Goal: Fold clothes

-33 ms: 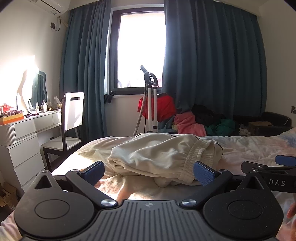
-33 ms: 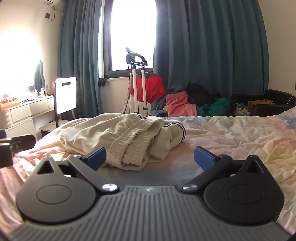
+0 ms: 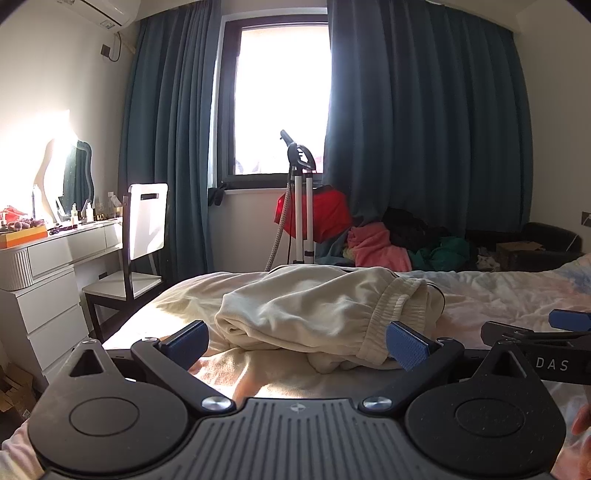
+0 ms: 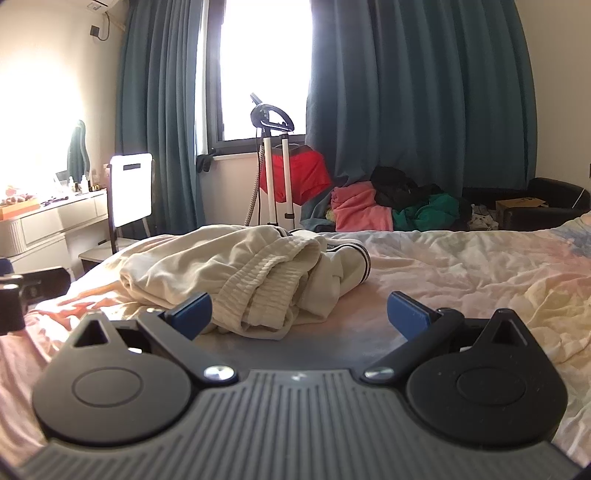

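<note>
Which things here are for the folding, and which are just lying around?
For the folding:
cream trousers
bed
left tool
right tool

Just lying around:
garment steamer
heap of clothes
white chair
dresser

We are in a bedroom of a home. We see a bed [image 4: 461,266] with a crumpled pastel sheet, and long dark blue curtains [image 3: 424,129] on both sides of a bright window [image 3: 282,110]. By the left wall stands a white dressing table [image 3: 48,266] with a wavy mirror [image 3: 77,173] and small bottles, with a white chair [image 3: 144,229] beside it. Under the window we see a garment steamer [image 3: 299,199] and a pile of clothes [image 4: 391,206] on the floor. An air conditioner [image 3: 107,9] hangs high on the wall.
</note>
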